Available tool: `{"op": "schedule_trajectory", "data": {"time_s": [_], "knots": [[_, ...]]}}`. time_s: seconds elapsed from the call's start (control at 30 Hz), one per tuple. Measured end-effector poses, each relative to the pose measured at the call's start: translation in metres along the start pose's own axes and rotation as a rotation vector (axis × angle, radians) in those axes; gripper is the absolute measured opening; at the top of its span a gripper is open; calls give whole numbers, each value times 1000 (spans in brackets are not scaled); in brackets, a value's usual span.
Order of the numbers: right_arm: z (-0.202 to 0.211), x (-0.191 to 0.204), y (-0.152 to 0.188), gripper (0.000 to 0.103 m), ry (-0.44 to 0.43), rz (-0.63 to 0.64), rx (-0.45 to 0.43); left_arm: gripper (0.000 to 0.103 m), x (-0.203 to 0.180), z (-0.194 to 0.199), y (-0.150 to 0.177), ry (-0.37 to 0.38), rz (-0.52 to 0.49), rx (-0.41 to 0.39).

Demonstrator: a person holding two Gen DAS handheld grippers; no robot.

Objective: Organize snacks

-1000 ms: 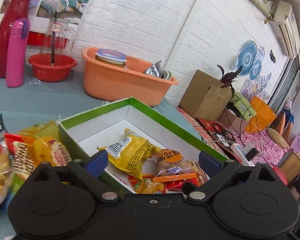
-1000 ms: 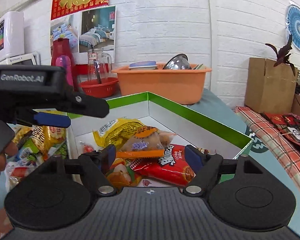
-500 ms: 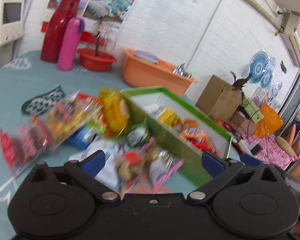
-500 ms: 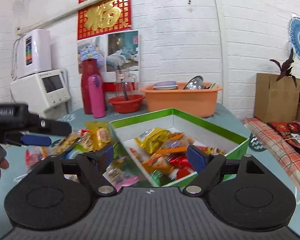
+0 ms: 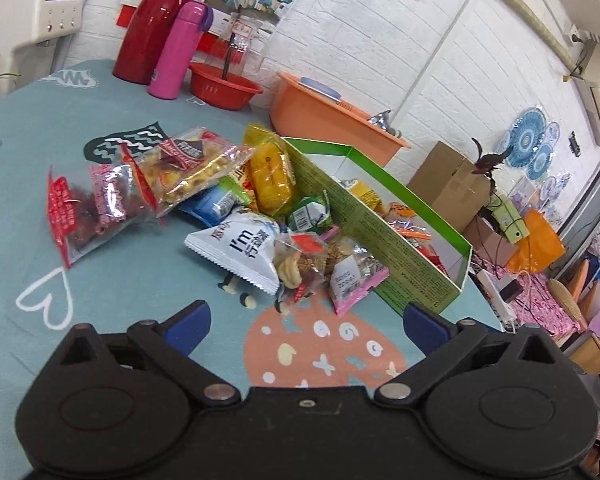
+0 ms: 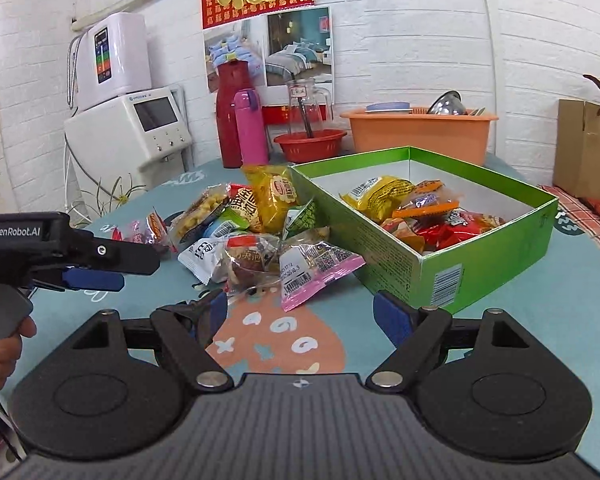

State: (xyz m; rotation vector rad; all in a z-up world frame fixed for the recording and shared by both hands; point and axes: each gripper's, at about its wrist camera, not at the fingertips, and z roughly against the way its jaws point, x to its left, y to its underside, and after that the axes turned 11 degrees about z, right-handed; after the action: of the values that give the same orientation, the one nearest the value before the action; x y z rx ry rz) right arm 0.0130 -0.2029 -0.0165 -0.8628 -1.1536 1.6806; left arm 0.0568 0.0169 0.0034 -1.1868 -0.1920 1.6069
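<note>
A green box (image 6: 384, 232) with a white inside stands on the teal tablecloth and holds several snack packets (image 6: 424, 208); it also shows in the left wrist view (image 5: 380, 236). A pile of loose snack packets (image 6: 256, 236) lies left of the box, also in the left wrist view (image 5: 204, 208). My left gripper (image 5: 304, 320) is open and empty, held back from the pile; it shows in the right wrist view (image 6: 96, 276) at the left. My right gripper (image 6: 300, 314) is open and empty, in front of the pile and the box's near corner.
At the back of the table stand a red jug (image 6: 232, 116), a pink bottle (image 6: 250, 126), a red bowl (image 6: 310, 144) and an orange tub (image 6: 420, 134). A white appliance (image 6: 132, 128) is at the left. A cardboard box (image 6: 586, 148) is to the right.
Both grippers have pulled back from over the green box. The left one swung left and now faces the loose pile. Both stay open and empty.
</note>
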Motion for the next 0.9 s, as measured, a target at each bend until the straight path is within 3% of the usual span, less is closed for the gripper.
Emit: {"op": "schedule_trajectory", "data": {"time_s": [0.43, 0.63, 0.9], "knots": [[15, -6, 12, 103, 74, -4, 19, 103, -39, -47, -12, 69, -137, 46], [23, -13, 18, 103, 94, -4, 19, 103, -48, -80, -19, 43, -164, 77], [25, -23, 23, 103, 94, -37, 14, 103, -42, -106, -23, -48, -179, 63]]}}
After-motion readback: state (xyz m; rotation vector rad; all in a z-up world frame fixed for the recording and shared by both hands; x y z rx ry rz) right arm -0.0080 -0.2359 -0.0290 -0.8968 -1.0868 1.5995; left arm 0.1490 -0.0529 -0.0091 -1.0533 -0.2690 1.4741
